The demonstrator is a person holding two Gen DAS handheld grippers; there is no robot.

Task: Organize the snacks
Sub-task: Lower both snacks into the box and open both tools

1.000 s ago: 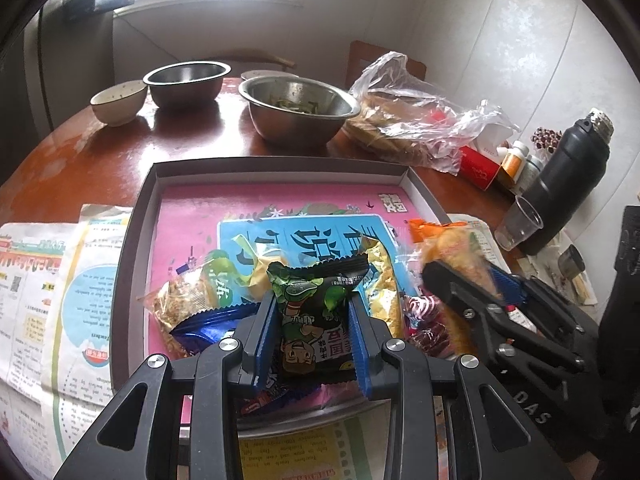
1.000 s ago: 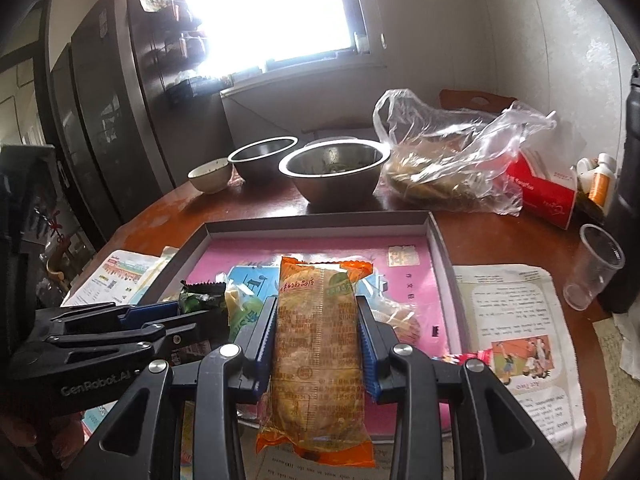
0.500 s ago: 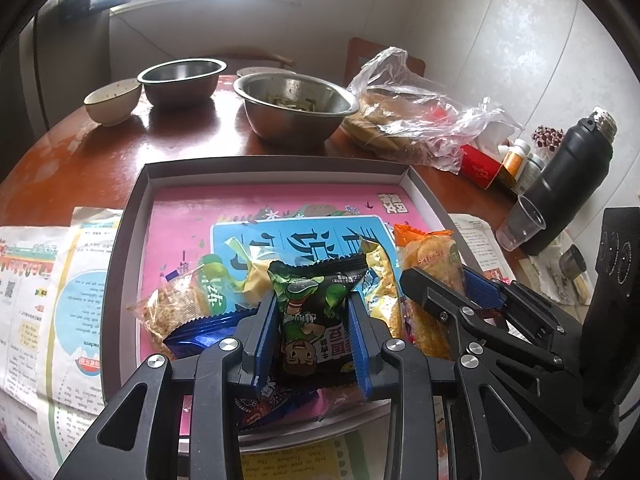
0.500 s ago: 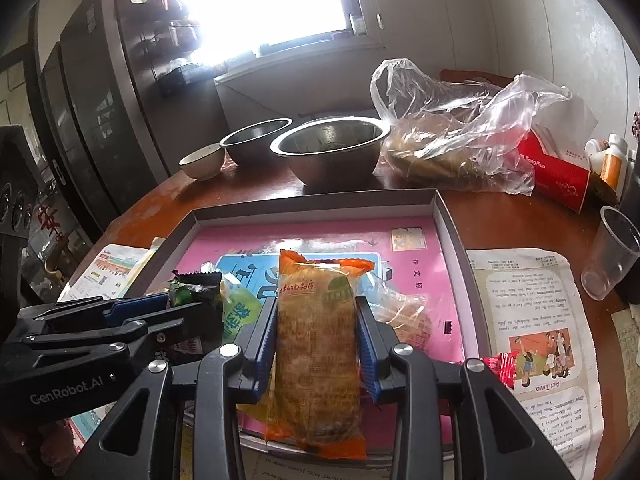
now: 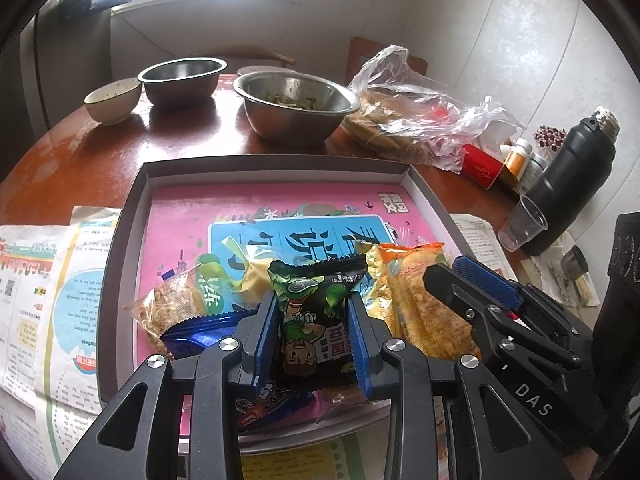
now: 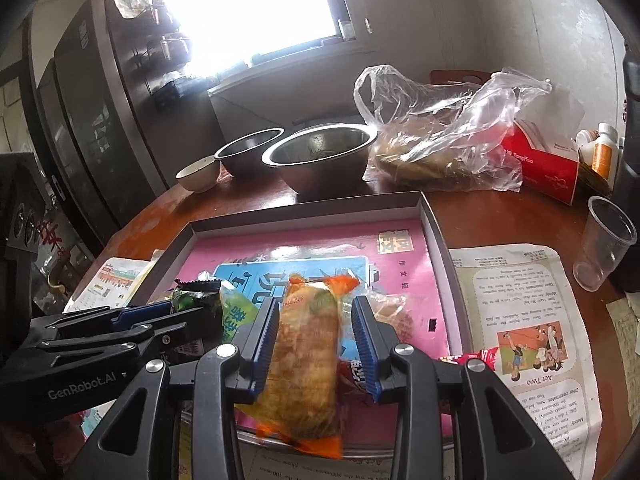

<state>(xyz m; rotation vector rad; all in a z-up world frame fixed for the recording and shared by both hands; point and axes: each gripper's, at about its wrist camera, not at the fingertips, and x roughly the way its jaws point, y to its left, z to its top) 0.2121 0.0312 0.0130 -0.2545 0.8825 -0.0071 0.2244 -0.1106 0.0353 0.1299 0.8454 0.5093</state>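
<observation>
Right now: left gripper (image 5: 312,336) clamped on a dark green snack packet (image 5: 318,312), blue pads tight on both side edges, packet upright btwn fingers, cartoon print facing camera. Held over near part of the shallow box (image 5: 132,216), above a small heap of other snacks: blue wrapper (image 5: 200,330) to the left, clear bag of brown crumbly bits (image 5: 172,306) beside it, yellow-green wrapper (image 5: 236,266) behind.

Right gripper (image 6: 314,340) closed on a long orange packet (image 6: 308,344), pads pressing its long sides, packet lengthwise along the fingers w/ bottom end sticking out past box's near rim. Slightly blurred in right wrist view. Same orange packet just right of the green one in left wrist view, w/ right gripper's fingers (image 5: 488,284) over it.

Both packets side by side, close, over pink-and-blue printed floor of box.

Box on a brown round table (image 5: 80,160), printed paper sheets (image 6: 528,320) on either side. Further back: two steel bowls (image 5: 294,104), small ceramic bowl (image 5: 114,100), plastic bag w/ flatbread (image 6: 440,136), red tissue box (image 6: 548,164). Clear plastic cup (image 6: 604,240) and dark flask (image 5: 568,184) off to the right.
</observation>
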